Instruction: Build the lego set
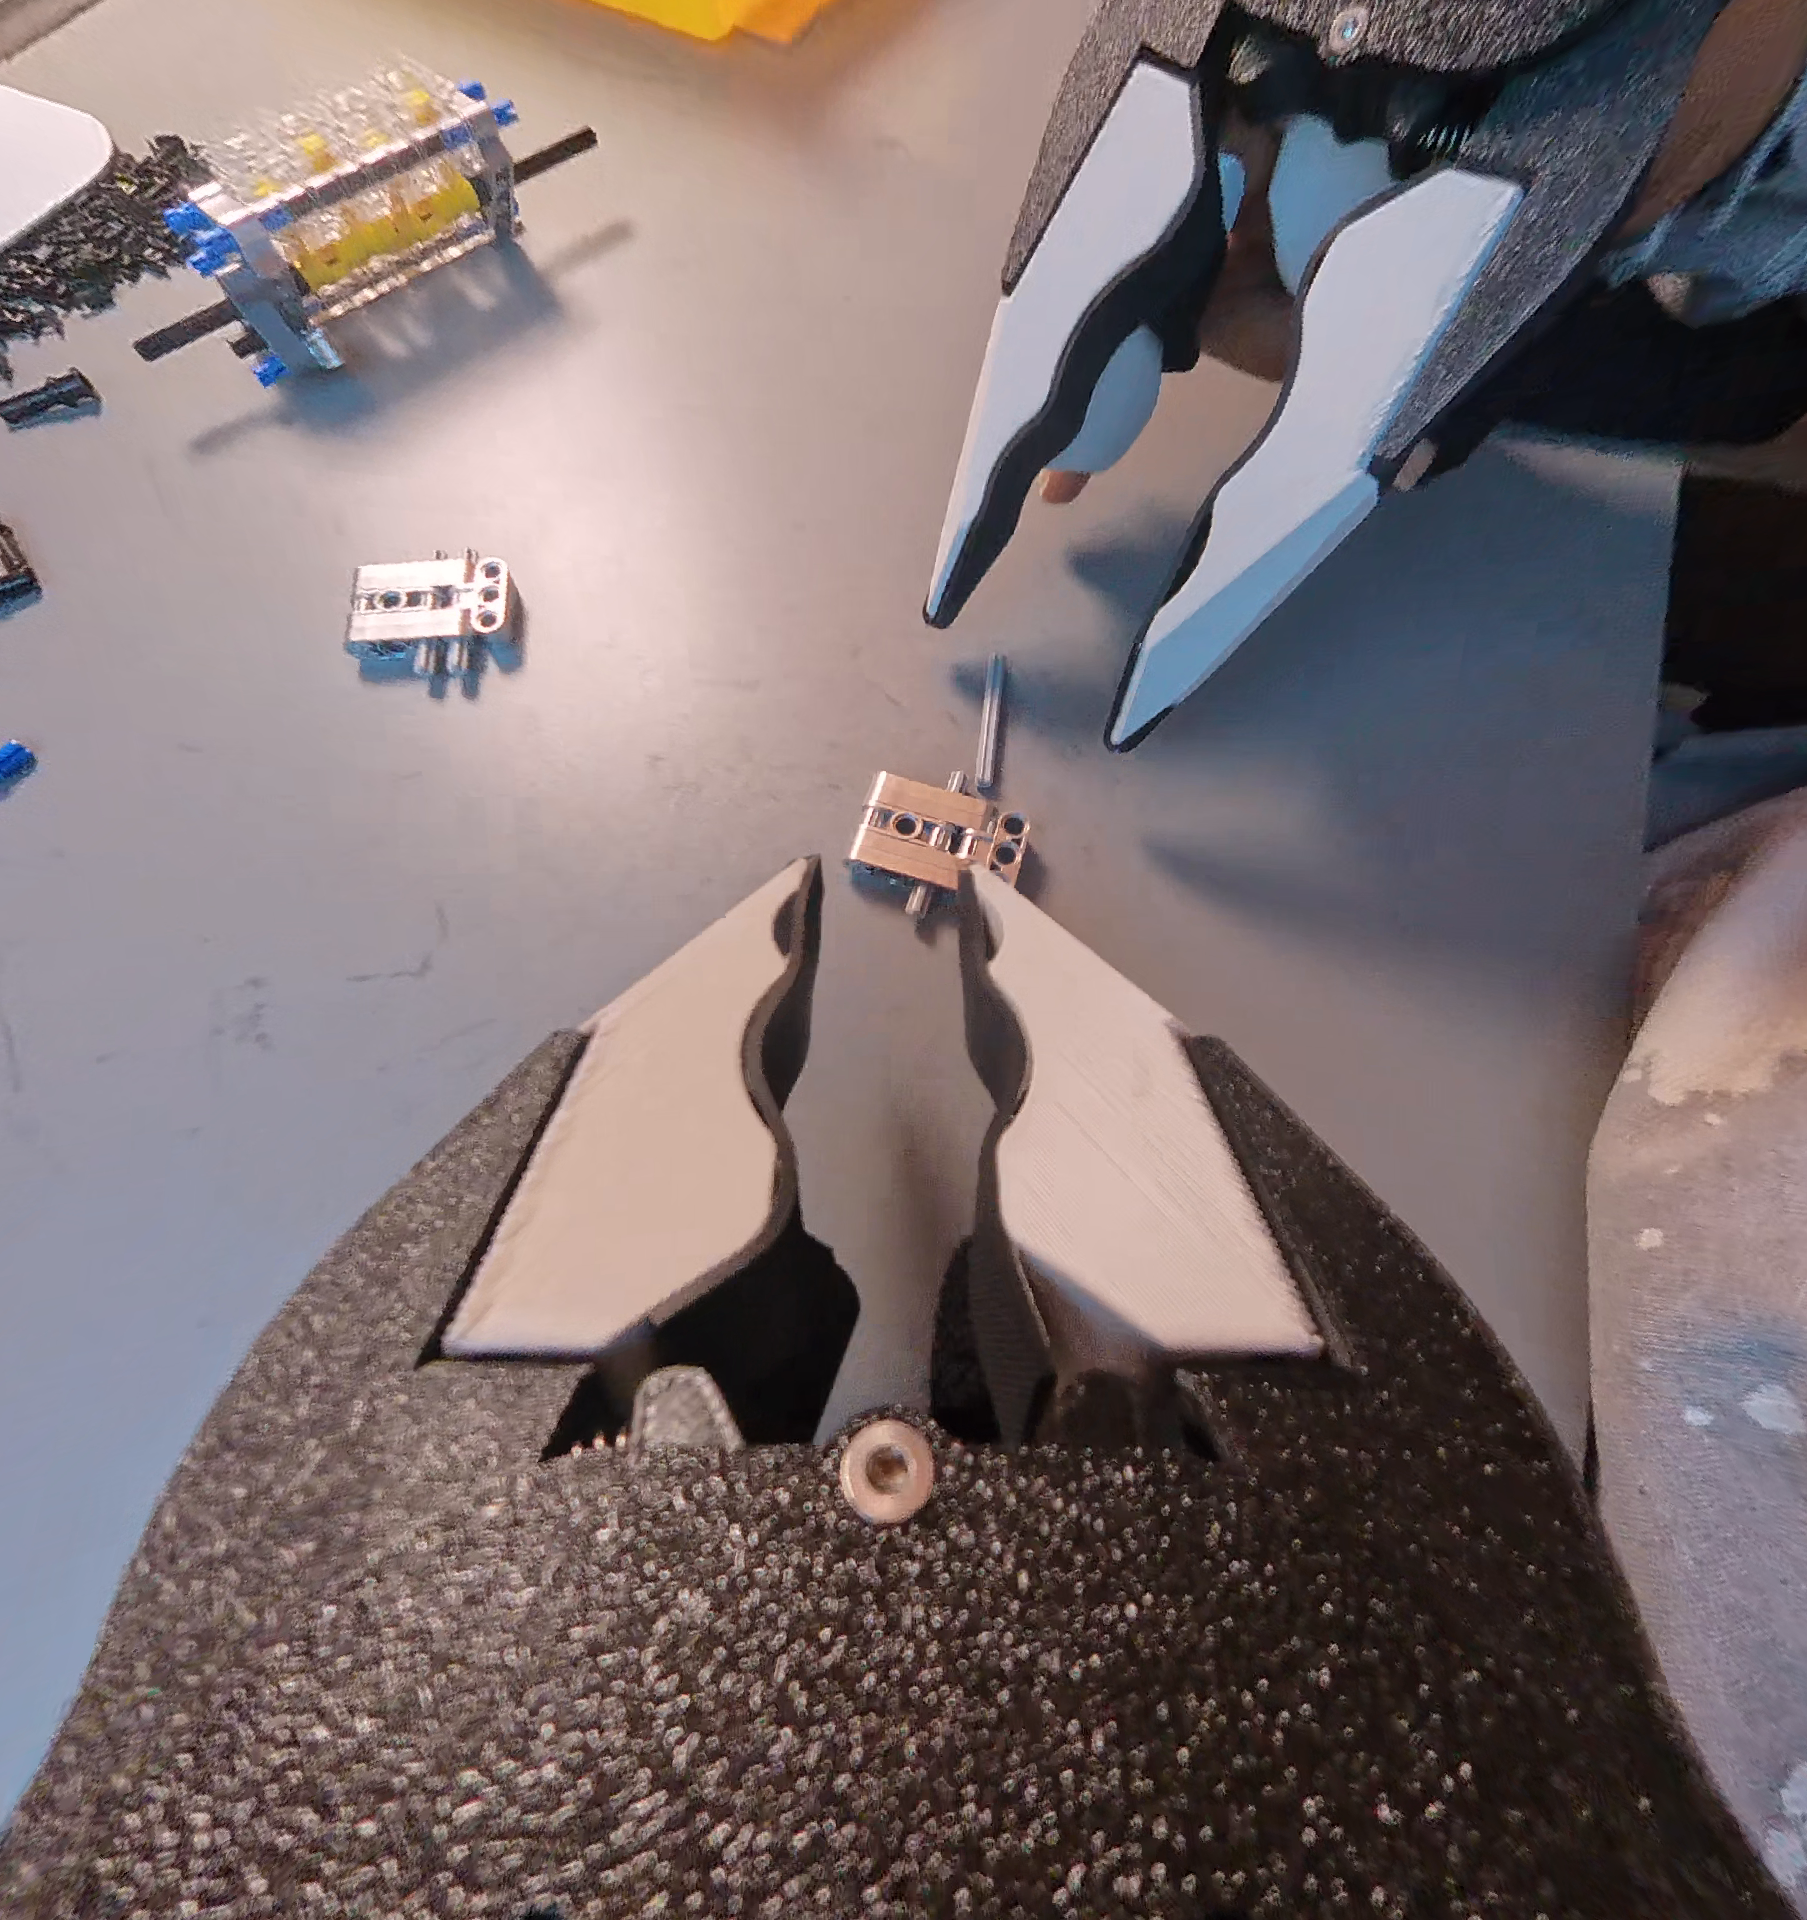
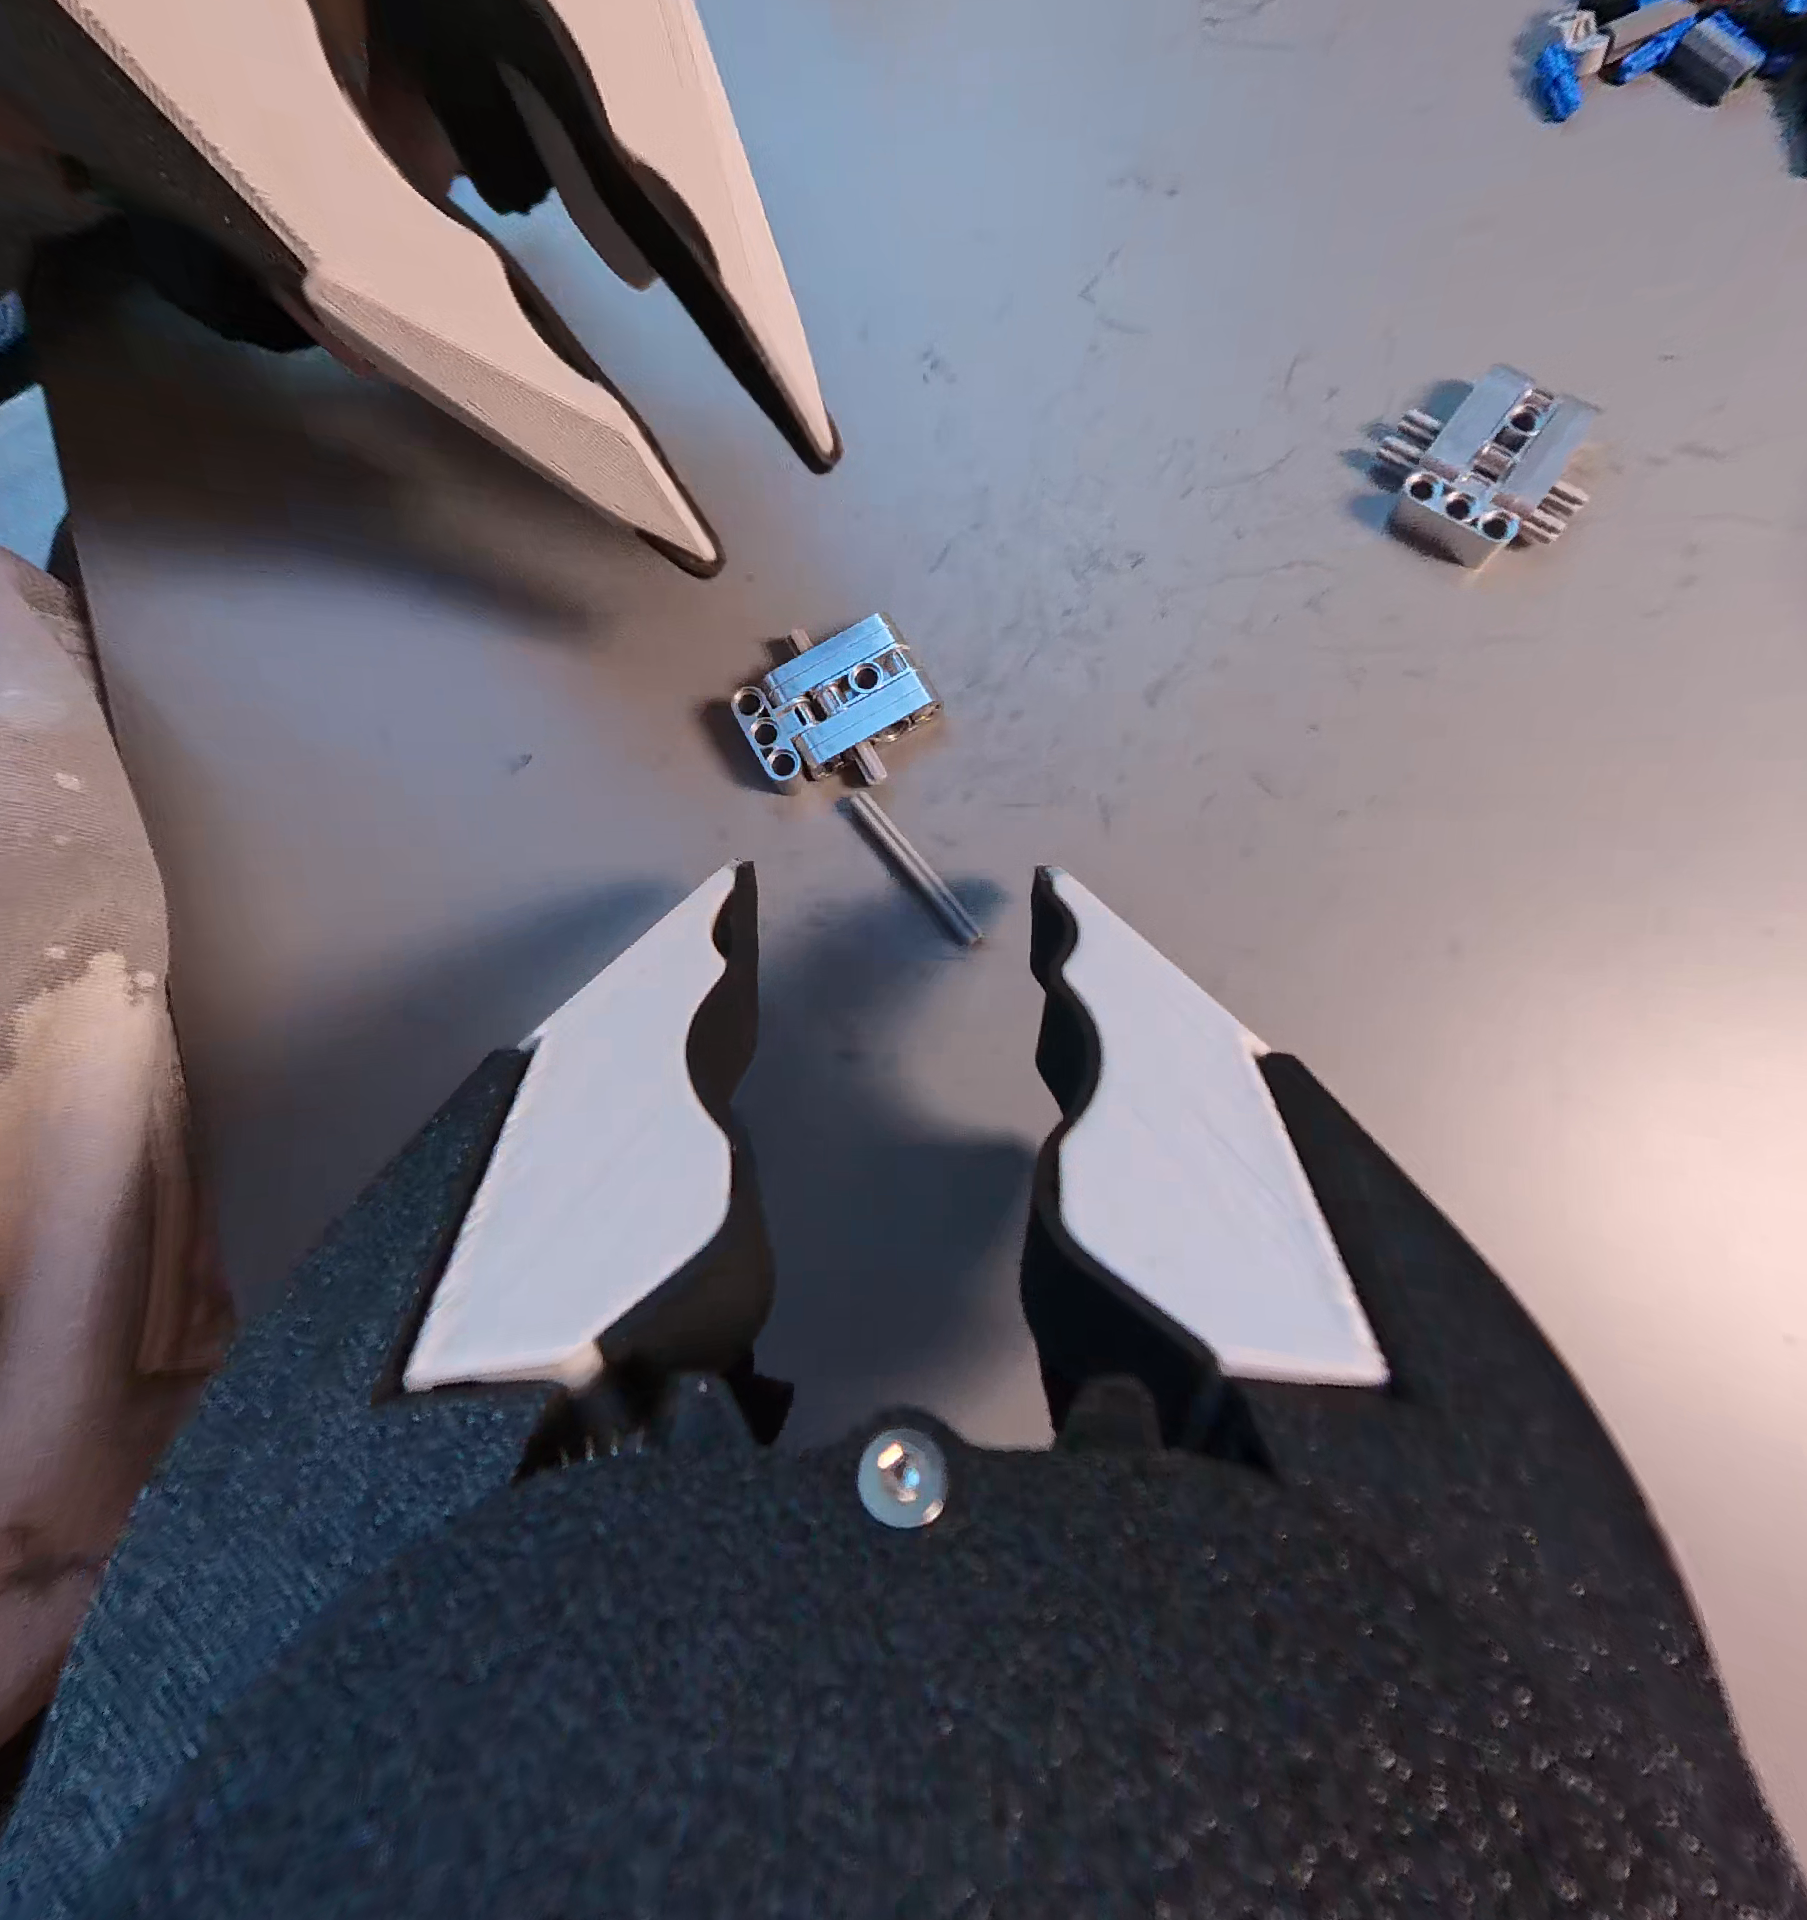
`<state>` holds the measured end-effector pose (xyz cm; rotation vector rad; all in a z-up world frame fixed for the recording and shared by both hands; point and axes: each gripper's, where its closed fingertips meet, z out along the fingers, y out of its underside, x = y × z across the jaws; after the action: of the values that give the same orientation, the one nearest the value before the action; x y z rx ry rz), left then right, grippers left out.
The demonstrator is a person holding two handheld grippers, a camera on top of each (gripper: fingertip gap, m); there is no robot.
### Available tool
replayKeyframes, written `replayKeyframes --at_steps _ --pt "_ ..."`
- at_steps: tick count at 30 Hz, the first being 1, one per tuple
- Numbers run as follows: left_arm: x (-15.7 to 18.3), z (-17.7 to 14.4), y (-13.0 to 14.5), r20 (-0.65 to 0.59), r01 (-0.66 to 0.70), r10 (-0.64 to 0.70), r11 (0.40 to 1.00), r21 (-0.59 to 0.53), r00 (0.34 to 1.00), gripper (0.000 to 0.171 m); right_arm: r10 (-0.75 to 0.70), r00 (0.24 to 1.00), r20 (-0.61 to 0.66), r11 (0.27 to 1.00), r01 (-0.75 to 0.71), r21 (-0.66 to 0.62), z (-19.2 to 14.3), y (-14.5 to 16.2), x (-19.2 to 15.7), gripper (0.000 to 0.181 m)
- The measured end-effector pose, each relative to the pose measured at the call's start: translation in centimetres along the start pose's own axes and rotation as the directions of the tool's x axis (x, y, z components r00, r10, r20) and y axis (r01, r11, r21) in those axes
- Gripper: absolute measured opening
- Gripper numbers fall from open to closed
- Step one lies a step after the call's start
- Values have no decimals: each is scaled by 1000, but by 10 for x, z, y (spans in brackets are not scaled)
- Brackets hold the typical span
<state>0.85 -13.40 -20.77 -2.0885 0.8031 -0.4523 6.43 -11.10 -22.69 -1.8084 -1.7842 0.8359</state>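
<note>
A small block piece [image 1: 938, 831] lies on the table [image 1: 670, 416], between the left gripper [image 1: 894, 871] and the right gripper [image 1: 1029, 681]. A thin rod [image 1: 990, 719] lies just beside it, nearer the right gripper. Another block piece [image 1: 431, 611] lies well apart, to the left. A bigger built block [image 1: 353, 223] sits farther back.

Counts: 2 small grey beam assemblies w/ pins, one near [image 1: 935, 831], one farther off [image 1: 429, 611]; 1 loose grey axle [image 1: 990, 717]; 1 bigger clear/yellow block w/ blue pins [image 1: 353, 234]; 1 black pin pile [image 1: 57, 260], too many to count; 2 grippers [image 1: 894, 873] [image 2: 894, 883]
</note>
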Motion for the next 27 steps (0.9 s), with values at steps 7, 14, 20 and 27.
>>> replayKeyframes --at_steps 7,14,20,27 --pt "9 16 6 -113 -22 13 997 -75 993 72 -324 941 97 931 336 -143 0 10 9 46" --pt "11 39 11 -121 -107 89 983 -150 989 61 -366 910 195 918 388 -87 4 10 5 26" --pt "9 39 10 -128 -119 98 979 -168 987 49 -379 910 166 920 390 -35 5 9 8 10" --pt "10 40 9 -132 -126 102 974 -188 986 40 -408 901 149 912 409 24 5 9 8 2"
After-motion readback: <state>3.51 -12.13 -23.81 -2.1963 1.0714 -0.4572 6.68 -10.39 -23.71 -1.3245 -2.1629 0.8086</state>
